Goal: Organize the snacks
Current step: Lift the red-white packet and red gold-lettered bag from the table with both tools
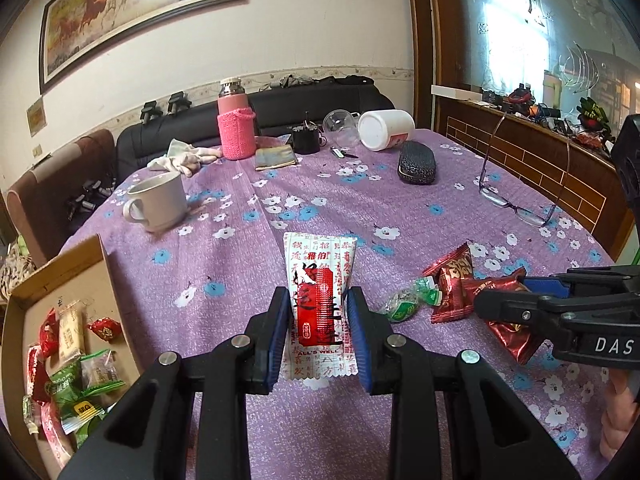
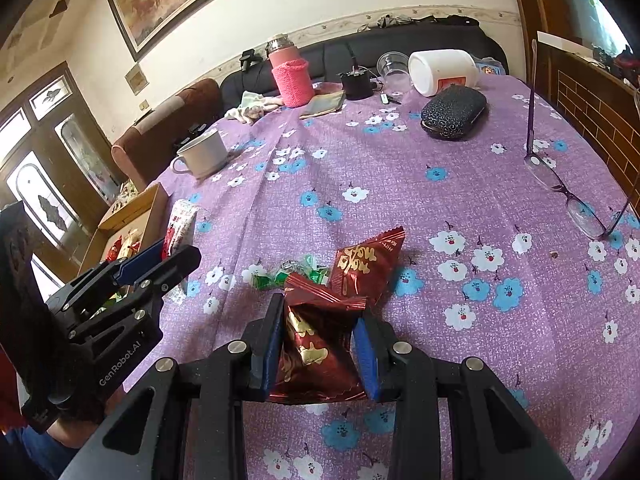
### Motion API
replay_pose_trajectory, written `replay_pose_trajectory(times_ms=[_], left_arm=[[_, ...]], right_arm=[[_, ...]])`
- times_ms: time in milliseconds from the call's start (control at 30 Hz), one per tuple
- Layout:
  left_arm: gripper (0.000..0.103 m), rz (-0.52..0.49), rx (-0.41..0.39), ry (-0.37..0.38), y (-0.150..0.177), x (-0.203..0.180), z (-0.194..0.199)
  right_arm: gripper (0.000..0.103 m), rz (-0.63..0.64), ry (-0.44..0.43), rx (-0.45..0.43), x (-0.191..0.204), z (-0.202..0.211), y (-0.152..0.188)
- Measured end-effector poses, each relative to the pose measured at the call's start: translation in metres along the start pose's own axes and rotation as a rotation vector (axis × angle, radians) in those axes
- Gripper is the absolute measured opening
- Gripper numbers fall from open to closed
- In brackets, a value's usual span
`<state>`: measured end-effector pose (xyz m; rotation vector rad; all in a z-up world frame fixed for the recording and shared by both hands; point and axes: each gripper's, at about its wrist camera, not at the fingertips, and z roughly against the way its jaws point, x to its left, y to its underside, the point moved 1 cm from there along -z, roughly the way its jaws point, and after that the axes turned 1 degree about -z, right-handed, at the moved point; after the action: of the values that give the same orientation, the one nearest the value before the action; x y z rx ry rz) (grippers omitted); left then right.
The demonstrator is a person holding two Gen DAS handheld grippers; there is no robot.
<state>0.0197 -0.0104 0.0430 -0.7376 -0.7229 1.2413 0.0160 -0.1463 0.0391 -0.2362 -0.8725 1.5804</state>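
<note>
At a purple flowered table (image 1: 248,280), I have a snack pinched in each gripper. The left gripper (image 1: 319,336) is closed on a white packet (image 1: 318,300) printed with red characters and a red foil panel, held upright by its lower half just above the cloth. The right gripper (image 2: 319,354) clamps a dark red foil packet (image 2: 316,344) with gold lettering, its crimped top fanned out above the pads.

Both packets look light, thin and crinkly. I judge the film to be slippery and the contents soft or brittle, so a grip across the flat middle, as now, seems safer than the sealed ends, which could slide out; squeezing harder risks crushing whatever is inside. The white packet stands stiff enough to keep its shape, while the red one bulges and creases between the pads.

Loose on the cloth near the right gripper lie another red packet (image 2: 366,264) and a green-wrapped candy (image 2: 288,274), touching one another.

At the table's left edge sits an open cardboard box (image 1: 76,272) already holding red, green and tan snacks. I take it as the likely destination, with the left load nearer to it.

A mug (image 1: 158,202), a pink flask (image 1: 236,126), a case (image 1: 417,164) and glasses (image 1: 516,204) sit well apart from the work.
</note>
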Motion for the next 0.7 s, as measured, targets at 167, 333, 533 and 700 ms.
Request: replay_pose_trajectory(times_ms=[167, 333, 533, 700], left_arm=[[0.028, -0.009, -0.016, -0.012, 0.000, -0.002, 0.003], [0.028, -0.017, -0.030, -0.026, -0.001, -0.002, 0.005], [0.028, -0.029, -0.046, -0.043, -0.002, -0.002, 0.009], [0.029, -0.033, -0.059, -0.056, -0.002, -0.002, 0.012]], right_arm=[[0.035, -0.001, 0.001, -0.001, 0.000, 0.000, 0.000], [0.035, -0.002, 0.002, -0.002, 0.000, 0.000, 0.000], [0.035, -0.004, 0.003, -0.004, -0.001, 0.000, 0.000], [0.035, -0.004, 0.006, -0.003, -0.001, 0.000, 0.000]])
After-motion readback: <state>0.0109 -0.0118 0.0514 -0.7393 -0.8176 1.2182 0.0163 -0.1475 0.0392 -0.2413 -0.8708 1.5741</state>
